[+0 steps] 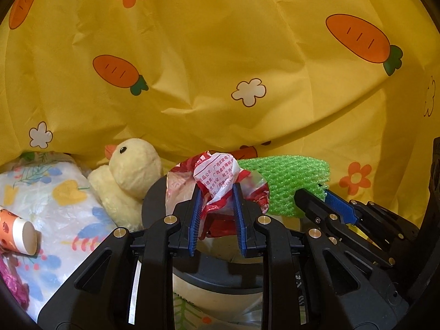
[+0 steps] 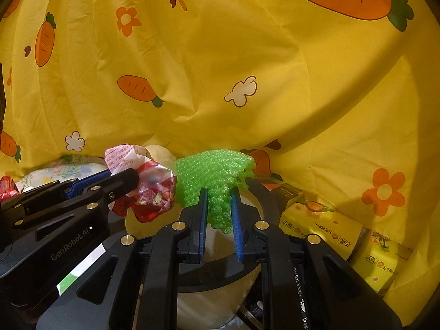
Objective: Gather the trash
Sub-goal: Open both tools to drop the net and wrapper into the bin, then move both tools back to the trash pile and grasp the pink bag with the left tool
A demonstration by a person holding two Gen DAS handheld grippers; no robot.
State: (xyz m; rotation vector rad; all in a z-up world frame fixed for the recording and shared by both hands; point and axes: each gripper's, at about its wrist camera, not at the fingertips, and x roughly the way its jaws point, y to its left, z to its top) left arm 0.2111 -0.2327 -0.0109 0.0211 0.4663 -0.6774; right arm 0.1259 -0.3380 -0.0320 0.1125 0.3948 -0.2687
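Left gripper [image 1: 216, 192] clamps crumpled wrapper [image 1: 217, 176] | right gripper [image 2: 219, 196] clamps green foam net [image 2: 211, 170] | both above bin [image 1: 154, 200], undropped | paper cup [image 1: 19, 232] remains

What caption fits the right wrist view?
Right hand-held gripper clamps green foam net over the bin, left holding crumpled wrapper.

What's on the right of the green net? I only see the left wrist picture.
Observer: Two yellow packets lie right of the green foam net.
Operator: Do the other tongs really hold it?
Observer: Yes, the right tongs pinch it between both blue pads.
Operator: Any writing on my tongs?
Observer: The left tongs, gripping the red wrapper, have white lettering on their side.
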